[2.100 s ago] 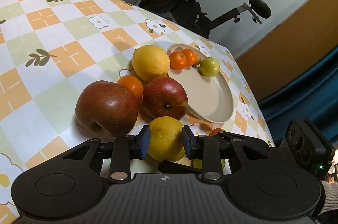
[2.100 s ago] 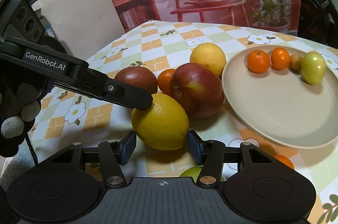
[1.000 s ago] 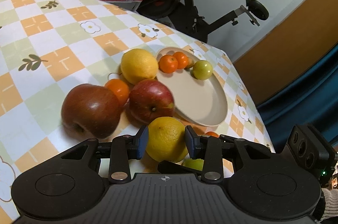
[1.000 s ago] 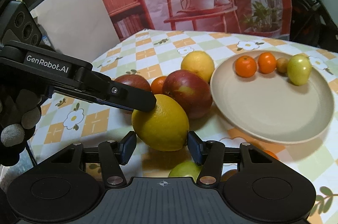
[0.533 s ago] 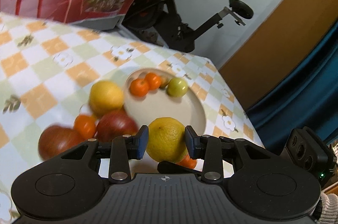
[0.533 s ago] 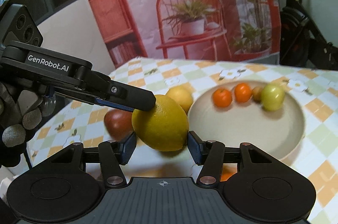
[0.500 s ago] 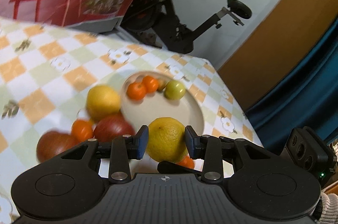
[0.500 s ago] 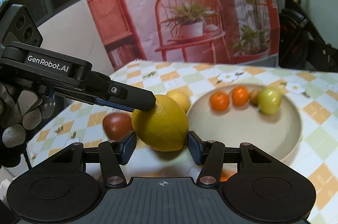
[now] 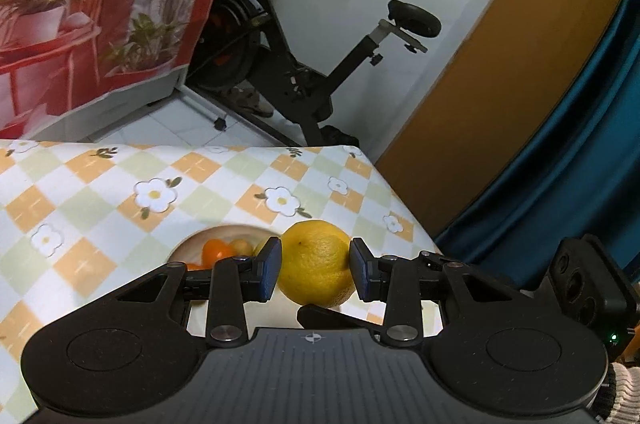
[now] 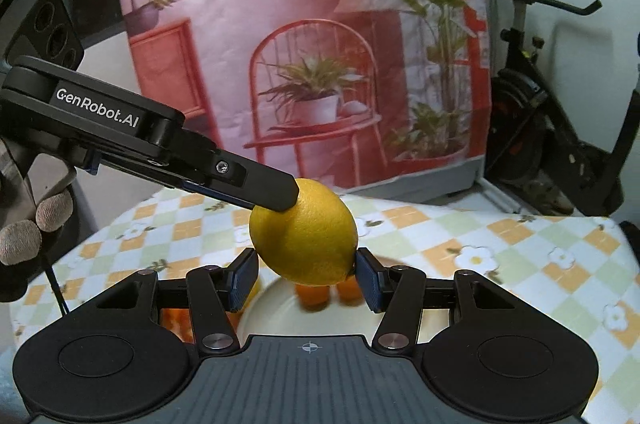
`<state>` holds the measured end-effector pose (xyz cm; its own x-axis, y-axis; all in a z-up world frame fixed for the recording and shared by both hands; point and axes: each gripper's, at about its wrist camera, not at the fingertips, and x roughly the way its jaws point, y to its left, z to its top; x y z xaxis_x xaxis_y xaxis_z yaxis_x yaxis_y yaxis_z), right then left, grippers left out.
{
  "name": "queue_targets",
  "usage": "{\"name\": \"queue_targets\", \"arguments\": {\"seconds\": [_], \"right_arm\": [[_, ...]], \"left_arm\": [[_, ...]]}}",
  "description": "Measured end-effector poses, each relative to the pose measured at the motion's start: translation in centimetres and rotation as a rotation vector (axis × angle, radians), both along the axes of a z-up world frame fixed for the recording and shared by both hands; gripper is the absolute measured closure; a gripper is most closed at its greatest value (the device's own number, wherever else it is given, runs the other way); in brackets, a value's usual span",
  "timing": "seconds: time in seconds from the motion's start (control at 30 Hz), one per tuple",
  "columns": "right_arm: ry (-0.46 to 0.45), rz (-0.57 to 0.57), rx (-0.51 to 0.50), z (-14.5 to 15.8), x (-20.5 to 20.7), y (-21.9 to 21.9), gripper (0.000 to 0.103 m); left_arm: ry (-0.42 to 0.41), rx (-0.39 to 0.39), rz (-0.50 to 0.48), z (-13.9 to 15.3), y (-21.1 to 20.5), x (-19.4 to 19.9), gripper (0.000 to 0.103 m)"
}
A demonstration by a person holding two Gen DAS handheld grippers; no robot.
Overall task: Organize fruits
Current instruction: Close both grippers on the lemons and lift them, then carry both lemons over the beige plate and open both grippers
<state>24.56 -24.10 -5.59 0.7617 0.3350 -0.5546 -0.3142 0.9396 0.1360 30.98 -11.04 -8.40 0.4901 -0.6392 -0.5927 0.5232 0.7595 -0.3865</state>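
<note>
We've got the yellow citrus (image 9: 315,263) clamped in the left hand-held gripper (image 9: 315,268), both blue pads pressed against its sides, fruit held up off the tabletop (image 9: 120,191). In the right wrist view the same citrus (image 10: 304,238) sits between the fingers of the right hand-held gripper (image 10: 306,278), which stands spread wide; its right pad looks to touch the fruit, the left pad stands apart from it. The left unit's finger (image 10: 256,185) comes in from the left and rests on the fruit's top. Below and just beyond the fruit is the beige plate (image 9: 188,244) with small oranges (image 9: 216,251) on it, partly hidden by the fingers. An exercise bike (image 9: 304,63) stands far behind the tabletop.
</note>
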Motion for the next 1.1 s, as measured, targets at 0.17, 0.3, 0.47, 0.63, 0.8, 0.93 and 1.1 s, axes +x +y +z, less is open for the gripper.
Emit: {"name": "queue_targets", "arguments": {"seconds": [0.17,0.3,0.47,0.63,0.8,0.93,1.1], "right_arm": [[0.079,-0.017,-0.003,-1.6,1.3,-1.6,0.054],[0.171,-0.031,0.029,-3.7,2.3,-2.6,0.054],[0.269,-0.034,0.060,-6.2,3.9,-2.7,0.054],[0.340,-0.057,0.072,-8.5,5.1,-2.2,0.054],[0.342,-0.084,0.103,-9.3,5.7,-2.4,0.054],[0.333,-0.093,0.120,-9.4,6.3,-2.6,0.054],[0.311,-0.094,0.109,-9.6,6.6,-2.3,0.053]], "left_arm": [[0.071,0.024,-0.021,-2.2,-1.4,1.7,0.064],[0.116,0.066,-0.036,-4.2,-2.1,3.0,0.064],[0.165,0.105,-0.018,-6.3,-2.1,4.4,0.064],[0.207,0.144,0.004,-7.8,-1.8,5.7,0.064],[0.218,0.146,0.015,-8.2,-1.6,6.6,0.064],[0.218,0.142,0.034,-8.1,-1.5,7.2,0.064],[0.199,0.149,0.055,-8.0,-1.4,7.4,0.064]]}}
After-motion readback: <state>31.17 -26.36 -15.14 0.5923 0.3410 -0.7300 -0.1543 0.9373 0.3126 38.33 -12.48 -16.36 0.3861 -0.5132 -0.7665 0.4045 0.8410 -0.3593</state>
